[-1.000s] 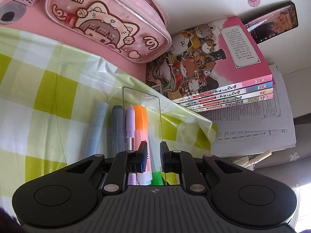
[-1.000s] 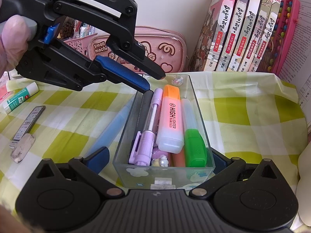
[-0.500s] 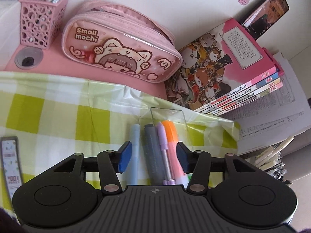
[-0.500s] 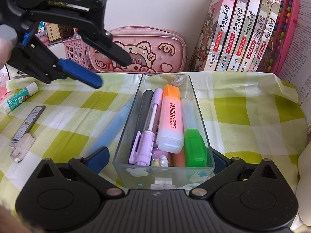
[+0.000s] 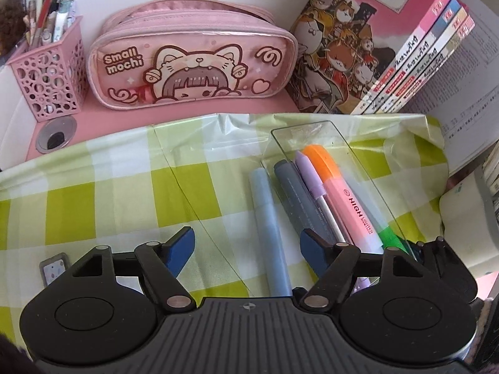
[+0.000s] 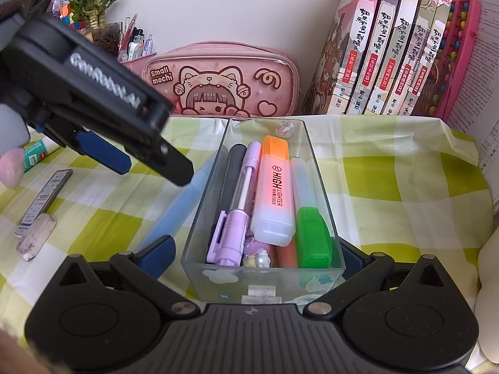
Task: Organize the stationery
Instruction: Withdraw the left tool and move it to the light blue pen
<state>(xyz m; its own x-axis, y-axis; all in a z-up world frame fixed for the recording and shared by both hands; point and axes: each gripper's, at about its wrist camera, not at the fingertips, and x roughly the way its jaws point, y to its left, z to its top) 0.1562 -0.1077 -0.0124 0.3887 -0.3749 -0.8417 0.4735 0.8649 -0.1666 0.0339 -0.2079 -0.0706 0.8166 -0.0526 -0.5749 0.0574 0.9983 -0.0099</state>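
Note:
A clear box (image 6: 321,187) on the green checked cloth holds a grey pen (image 6: 229,180), a purple pen (image 6: 243,193), an orange-and-pink highlighter (image 6: 274,187) and a green highlighter (image 6: 312,237). The box stands between the wide-spread fingers of my right gripper (image 6: 255,254), with a narrow gap at the left pad. A light blue pen (image 6: 181,215) lies outside along the box's left wall. My left gripper (image 6: 146,168) hovers left of the box, its jaws opening and empty. In the left wrist view the left gripper (image 5: 246,249) straddles the light blue pen (image 5: 268,218) lying below, beside the clear box (image 5: 343,137).
A pink pencil case (image 6: 221,81), a pink pen holder (image 5: 50,84) and upright books (image 6: 389,46) line the back wall, with an abacus (image 6: 452,56) and papers at right. A glue stick (image 6: 39,152), a lead case (image 6: 43,199) and an eraser (image 6: 36,237) lie at left.
My left gripper has pulled back from over the box to its left, rolled, and its jaws have spread from shut to wide. The right gripper and box have not moved.

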